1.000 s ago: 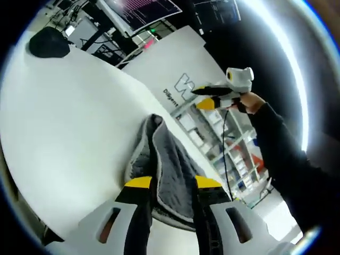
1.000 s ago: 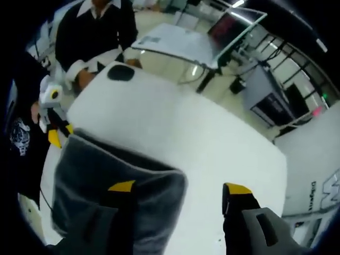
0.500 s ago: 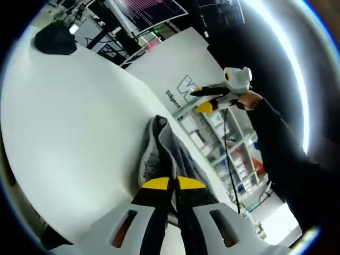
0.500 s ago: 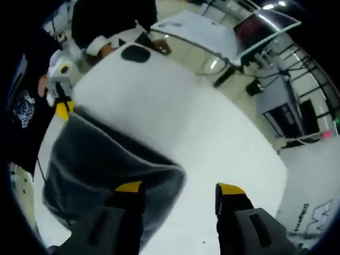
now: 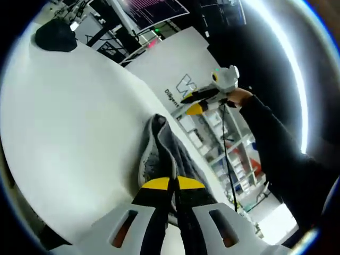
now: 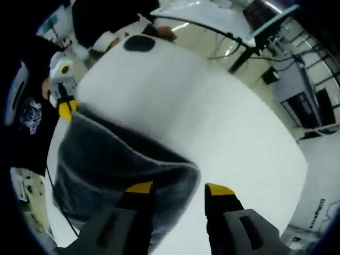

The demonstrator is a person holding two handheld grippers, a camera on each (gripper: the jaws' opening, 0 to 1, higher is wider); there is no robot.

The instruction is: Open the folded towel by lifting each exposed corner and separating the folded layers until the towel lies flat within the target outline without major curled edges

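Grey towel (image 5: 159,154) is lying on the white bench (image 5: 69,117), its near edge pinched by the left gripper (image 5: 170,183), whose fingers have just closed. The right gripper (image 6: 178,188) is narrowing its still-parted fingers beside the towel's far corner, so a two-handed lift to unfold looks close.

Lab/workshop, white work table (image 5: 64,122), monitors on stands (image 5: 151,11), cabling, printed partition panel (image 5: 175,64), storage shelving (image 5: 223,143)
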